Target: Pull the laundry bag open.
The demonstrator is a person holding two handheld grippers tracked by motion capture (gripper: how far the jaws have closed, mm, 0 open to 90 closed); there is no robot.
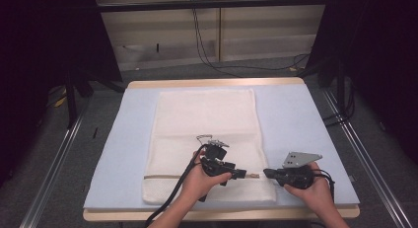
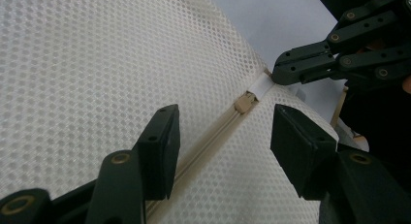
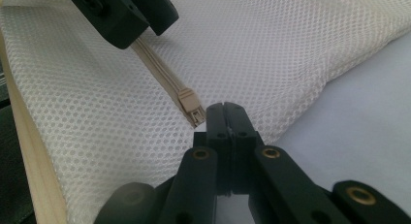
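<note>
High view shows the table (image 1: pixel 305 119), covered in a pale blue sheet, with a white mesh laundry bag (image 1: pixel 204 134) lying flat along its middle, the bag's near end close to the person's edge. Across that near end runs a beige zipper (image 1: pixel 167 176), and its slider (image 1: pixel 254 176) sits toward the bag's right side, between the two tools.

The left gripper (image 1: pixel 241 173) is held over the bag's near part and points right along the zipper line. In the left gripper view its jaws stand apart, one on each side of the zipper (image 2: pixel 213 136), with the mesh below them and nothing pressed between the pads; the slider (image 2: pixel 245 103) lies just beyond their tips.

The right gripper (image 1: pixel 268 172) comes in from the bag's right edge, pointing left. In the right gripper view its jaws are pressed fully together, tips right against the slider (image 3: pixel 190 105) at the zipper's end. The left gripper view shows those closed tips (image 2: pixel 286 71) pinching a small white tab (image 2: pixel 261 86) that runs on from the slider at the bag's edge
</note>
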